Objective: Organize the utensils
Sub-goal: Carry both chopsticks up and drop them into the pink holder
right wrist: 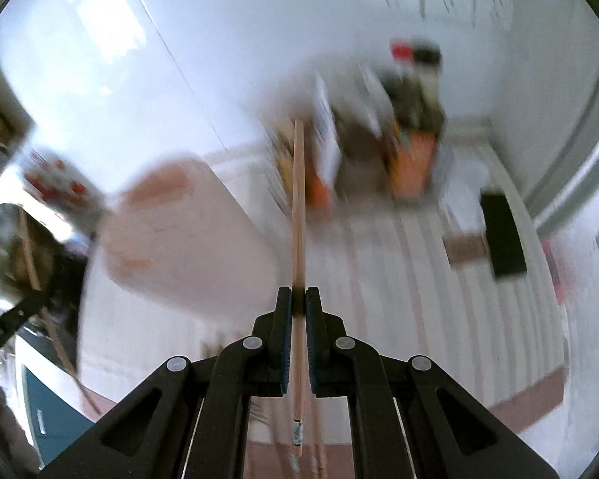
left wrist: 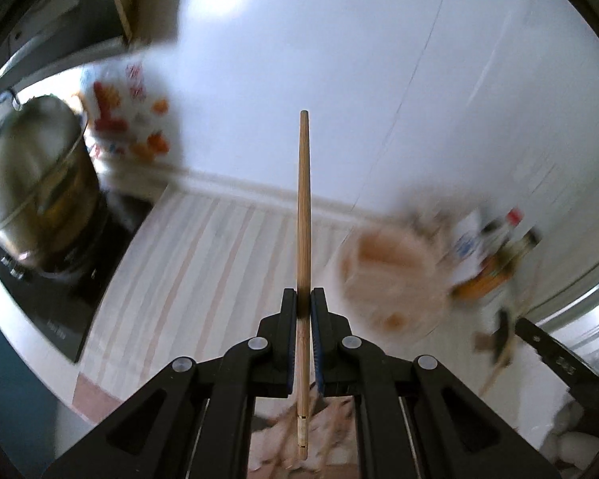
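Note:
My left gripper (left wrist: 304, 293) is shut on a wooden chopstick (left wrist: 303, 207) that points forward and up, above the striped cloth (left wrist: 203, 247). My right gripper (right wrist: 298, 293) is shut on a second wooden chopstick (right wrist: 298, 199), also held off the cloth. A pale pink divided tray (left wrist: 391, 279) lies on the counter to the right of the left gripper; it also shows left of the right gripper (right wrist: 187, 239). The right gripper and its chopstick show blurred at the right edge of the left wrist view (left wrist: 511, 343). Both views are motion-blurred.
A steel pot (left wrist: 32, 175) stands on a black cooktop (left wrist: 52, 299) at the left. Sauce bottles (right wrist: 415, 119) stand against the white wall at the back. A black block (right wrist: 503, 235) lies on the striped cloth (right wrist: 419, 299) at the right.

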Available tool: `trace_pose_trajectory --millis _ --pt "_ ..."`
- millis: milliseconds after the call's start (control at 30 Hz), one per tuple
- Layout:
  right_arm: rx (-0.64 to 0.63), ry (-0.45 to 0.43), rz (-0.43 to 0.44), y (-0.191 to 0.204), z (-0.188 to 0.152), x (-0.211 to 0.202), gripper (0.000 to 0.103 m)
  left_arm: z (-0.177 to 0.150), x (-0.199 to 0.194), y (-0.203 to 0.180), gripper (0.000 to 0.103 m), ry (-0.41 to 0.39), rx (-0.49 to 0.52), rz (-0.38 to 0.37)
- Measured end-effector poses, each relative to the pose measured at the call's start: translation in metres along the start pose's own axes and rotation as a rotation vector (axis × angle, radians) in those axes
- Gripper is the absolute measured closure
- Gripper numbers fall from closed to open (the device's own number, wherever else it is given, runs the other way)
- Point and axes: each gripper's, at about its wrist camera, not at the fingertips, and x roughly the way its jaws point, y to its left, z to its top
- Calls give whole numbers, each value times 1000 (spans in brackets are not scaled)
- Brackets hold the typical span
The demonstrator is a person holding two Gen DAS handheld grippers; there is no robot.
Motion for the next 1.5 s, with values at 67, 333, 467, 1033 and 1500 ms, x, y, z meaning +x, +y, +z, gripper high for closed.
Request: trace_pose_trajectory --millis 67,333,467,1033,1500 --pt "-9 -43 34 12 23 -18 96 20 -10 -9 98 -31 0 -35" --pt "-24 -196 106 55 117 -28 96 90 6 -39 98 -141 -11 -84" --pt "7 -211 122 67 149 1 96 113 43 -48 98 -152 -36 -103" --pt "53 -240 152 69 151 70 96 95 138 -51 98 -119 54 -99" --pt "-41 -168 224 71 111 65 96 66 120 -59 97 -22 159 -167"
